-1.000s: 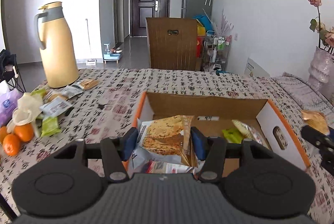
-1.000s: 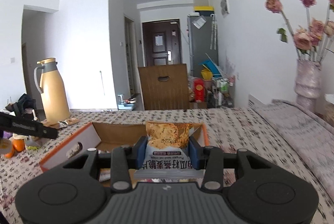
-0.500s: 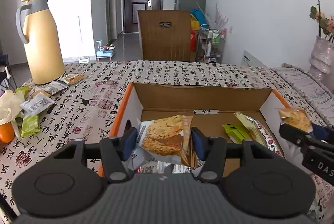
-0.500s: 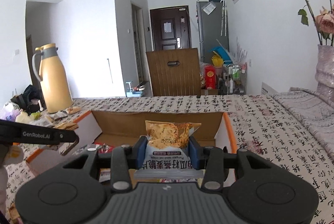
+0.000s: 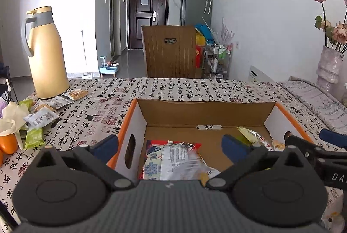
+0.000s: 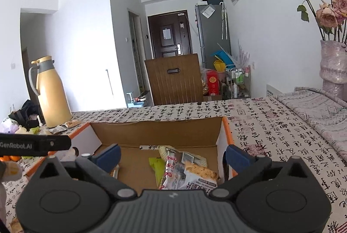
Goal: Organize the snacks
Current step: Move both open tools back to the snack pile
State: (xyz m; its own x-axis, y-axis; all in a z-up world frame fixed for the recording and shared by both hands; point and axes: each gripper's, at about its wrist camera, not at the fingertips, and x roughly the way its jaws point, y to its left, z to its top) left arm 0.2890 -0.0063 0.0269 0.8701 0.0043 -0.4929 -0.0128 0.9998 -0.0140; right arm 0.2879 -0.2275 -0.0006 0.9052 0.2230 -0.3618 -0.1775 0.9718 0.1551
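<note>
An open cardboard box (image 5: 206, 110) with orange edges sits on the printed tablecloth. My left gripper (image 5: 170, 145) hangs over its left half, jaws opening wide, nothing between the blue pads; a silver and red snack packet (image 5: 173, 160) lies loose on the box floor below. My right gripper (image 6: 172, 156) is over the box's (image 6: 156, 132) right half, jaws also opening, pads clear of the oat crisp packet (image 6: 195, 174) that lies beneath among green and yellow packets (image 6: 157, 164). More snack packets (image 5: 41, 118) lie at the left by the jug.
A tall yellow thermos jug (image 5: 46, 55) stands at the table's far left. Oranges (image 5: 8, 142) and a white bag lie at the left edge. A vase of dried roses (image 6: 334, 63) stands on folded cloth at the right. A wooden chair back (image 5: 171, 50) is behind the table.
Both grippers opened wide and dropped their crisp packets into the box. Both sank a little toward the box.
</note>
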